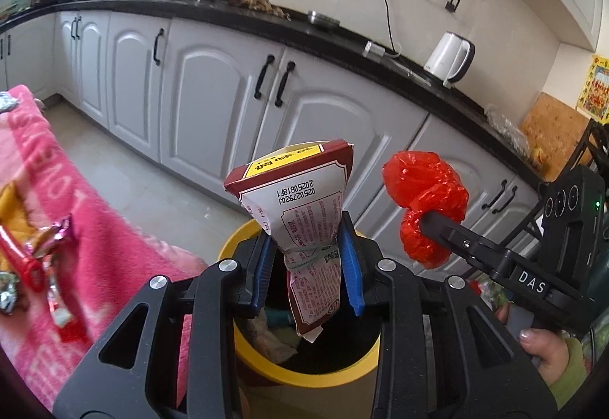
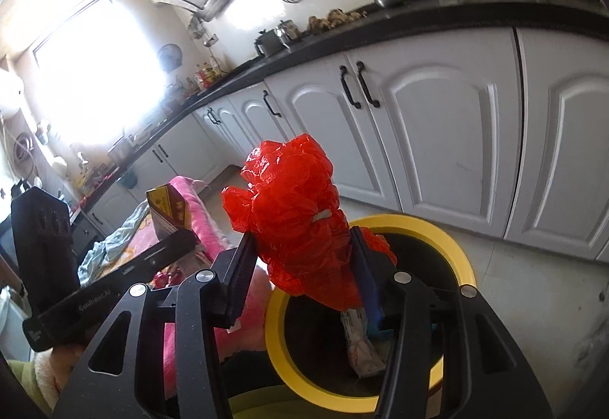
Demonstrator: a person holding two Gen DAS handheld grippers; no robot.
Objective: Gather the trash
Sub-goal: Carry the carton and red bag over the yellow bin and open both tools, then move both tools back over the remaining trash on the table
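Observation:
My left gripper (image 1: 306, 247) is shut on a crushed red-and-white carton (image 1: 300, 183), which it holds upright above the yellow-rimmed trash bin (image 1: 304, 377). Paper and wrappers lie inside the bin. My right gripper (image 2: 302, 240) is shut on a crumpled red plastic bag (image 2: 293, 190) over the near edge of the same bin (image 2: 437, 232). In the left wrist view the right gripper (image 1: 430, 225) comes in from the right with the bag (image 1: 422, 183) beside the carton. In the right wrist view the left gripper (image 2: 186, 236) and the carton (image 2: 167, 206) are at the left.
A pink cloth (image 1: 95, 228) with several candy wrappers (image 1: 49, 240) on it lies left of the bin. White cabinets (image 1: 213, 95) under a black counter run behind. A white kettle (image 1: 449, 55) stands on the counter. A hand (image 1: 544, 346) grips the right gripper's handle.

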